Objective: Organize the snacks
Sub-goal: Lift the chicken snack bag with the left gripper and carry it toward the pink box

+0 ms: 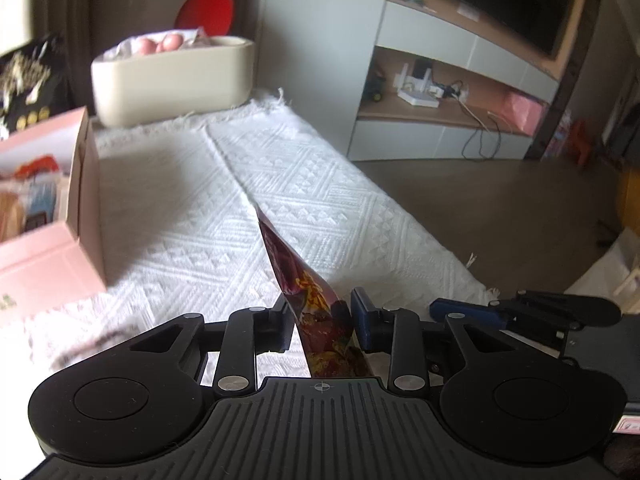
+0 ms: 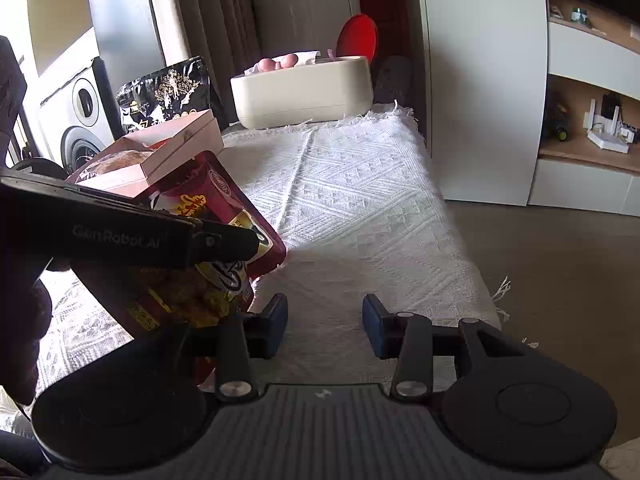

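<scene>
Left wrist view. Left gripper [image 1: 320,320] is closed down to a narrow gap on a dark red snack pouch [image 1: 296,276], seen edge-on; both blue pads sit against the foil and the pouch rises from the jaws, tilted forward over the white woven cloth [image 1: 280,168]. Landmark for places: the pink box [image 1: 76,184], open, on the cloth. The pouch is held to the right of the pink box and nearer the camera, clear of it. Packets lie inside the box; their kind is too blurred to tell. Beyond the pink box, at the far end of the cloth, a cream oval tub [image 1: 172,84] holds pinkish round items and wrappers. A black and gold bag [image 1: 28,80] stands behind the box. The right gripper's fingers [image 1: 468,312] show low at the right edge.

Right wrist view. Right gripper [image 2: 325,326] stands partly open with nothing between its pads, only bare cloth [image 2: 360,208] below. The red pouch [image 2: 216,240] faces the camera here, just in front of the pink box [image 2: 172,148] and overlapping its near corner in the picture; whether they touch cannot be told. The left gripper [image 2: 224,244] crosses from the left, clamped on the pouch's middle. Cream tub [image 2: 300,92] beyond and right of the box; black and gold bag [image 2: 168,92] directly behind it.
</scene>
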Demonstrator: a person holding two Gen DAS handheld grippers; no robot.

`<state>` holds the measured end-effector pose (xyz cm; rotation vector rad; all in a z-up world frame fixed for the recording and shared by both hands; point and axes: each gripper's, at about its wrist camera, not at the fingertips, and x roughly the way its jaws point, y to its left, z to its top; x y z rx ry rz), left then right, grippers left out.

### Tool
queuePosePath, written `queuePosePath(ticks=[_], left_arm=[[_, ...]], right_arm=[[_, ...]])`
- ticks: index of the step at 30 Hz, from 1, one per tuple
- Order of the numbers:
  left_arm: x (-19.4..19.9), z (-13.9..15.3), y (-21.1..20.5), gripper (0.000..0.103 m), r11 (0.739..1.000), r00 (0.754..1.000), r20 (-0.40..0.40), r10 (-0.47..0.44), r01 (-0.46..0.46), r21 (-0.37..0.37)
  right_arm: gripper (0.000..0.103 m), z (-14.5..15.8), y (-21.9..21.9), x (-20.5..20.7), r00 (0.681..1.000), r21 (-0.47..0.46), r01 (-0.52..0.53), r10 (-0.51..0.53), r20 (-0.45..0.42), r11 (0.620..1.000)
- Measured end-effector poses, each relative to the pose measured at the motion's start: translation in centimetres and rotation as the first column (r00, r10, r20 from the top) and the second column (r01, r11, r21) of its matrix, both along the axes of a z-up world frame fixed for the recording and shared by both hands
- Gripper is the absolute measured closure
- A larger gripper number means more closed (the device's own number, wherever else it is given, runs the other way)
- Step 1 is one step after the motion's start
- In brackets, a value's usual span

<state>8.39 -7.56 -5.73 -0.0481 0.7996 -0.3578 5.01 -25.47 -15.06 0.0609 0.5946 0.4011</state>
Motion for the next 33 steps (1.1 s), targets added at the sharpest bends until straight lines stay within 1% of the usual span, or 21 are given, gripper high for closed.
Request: queuePosePath(ticks=[2, 4, 10, 12, 14, 17, 19, 20, 22, 23, 24, 25, 27, 29, 33], left_arm=[[0.1, -0.1, 0.4, 0.069, 0.999, 0.999, -0.027, 0.022, -0.023, -0.029], [0.1, -0.2, 0.5, 0.069, 0.999, 0.999, -0.037, 0.03, -0.031, -0.027], [-0.8, -0.4, 0.1, 0.068, 1.0, 1.0, -0.002, 0.029, -0.029, 0.001], [-1.1, -0.7, 0.5, 0.067, 0.999, 0.999, -0.005, 0.041, -0.041, -0.023], [-0.9, -1.1, 1.1, 0.066, 0.997, 0.998, -0.027, 0.052, -0.054, -0.063], [-0.8, -1.6, 2.3, 0.066, 0.987, 0.995, -0.066, 0.081, -0.089, -0.136], [-0.9, -1.9, 2.7, 0.066, 0.98, 0.991, -0.087, 0.098, -0.111, -0.166], [-1.0, -1.8, 2.7, 0.066, 0.979, 0.991, -0.088, 0.098, -0.112, -0.17], [-1.4, -1.8, 2.4, 0.067, 0.984, 0.996, -0.078, 0.05, -0.063, -0.165], [-1.6, -1.9, 2.2, 0.069, 0.985, 0.996, -0.088, 0.025, -0.039, -0.167], [-1.8, -2.2, 2.0, 0.07, 0.984, 0.994, -0.114, 0.0, -0.021, -0.179], [-2.1, -2.4, 2.0, 0.07, 0.981, 0.993, -0.12, -0.013, -0.011, -0.193], [-2.6, -2.4, 1.9, 0.073, 0.982, 0.994, -0.109, -0.006, -0.015, -0.19], [-2.5, -2.3, 2.2, 0.075, 0.978, 0.994, -0.108, 0.013, -0.035, -0.204], [-1.9, -2.3, 2.6, 0.077, 0.971, 0.99, -0.124, 0.06, -0.087, -0.223]], right_arm=[[0.061, -0.1, -0.1, -0.1, 1.0, 0.002, -0.001, 0.001, 0.004, 1.0], [0.061, -0.1, -0.1, -0.2, 1.0, 0.0, -0.002, 0.002, 0.009, 1.0], [0.057, -0.3, 0.0, -0.5, 1.0, -0.004, -0.005, 0.005, 0.022, 1.0], [0.057, -0.3, 0.1, -0.6, 1.0, -0.007, -0.006, 0.006, 0.025, 1.0], [0.057, -0.3, 0.0, -0.6, 1.0, -0.008, -0.006, 0.006, 0.027, 1.0], [0.057, -0.3, 0.0, -0.6, 1.0, -0.009, -0.006, 0.007, 0.027, 1.0], [0.056, -0.3, 0.1, -0.6, 1.0, -0.011, -0.006, 0.007, 0.026, 1.0], [0.054, -0.3, 0.1, -0.7, 1.0, -0.011, -0.007, 0.007, 0.025, 1.0], [0.051, -0.3, 0.2, -0.8, 1.0, -0.014, -0.008, 0.009, 0.025, 1.0], [0.05, -0.2, 0.3, -0.8, 1.0, -0.019, -0.008, 0.008, 0.026, 1.0], [0.049, -0.2, 0.4, -0.9, 1.0, -0.022, -0.007, 0.008, 0.027, 1.0], [0.049, -0.2, 0.4, -0.9, 1.0, -0.026, -0.007, 0.008, 0.027, 1.0], [0.048, -0.2, 0.5, -0.9, 1.0, -0.03, -0.004, 0.005, 0.026, 1.0], [0.047, -0.2, 0.6, -0.9, 1.0, -0.033, -0.003, 0.004, 0.025, 0.999], [0.045, -0.3, 0.7, -1.0, 1.0, -0.043, -0.006, 0.007, 0.029, 0.999]])
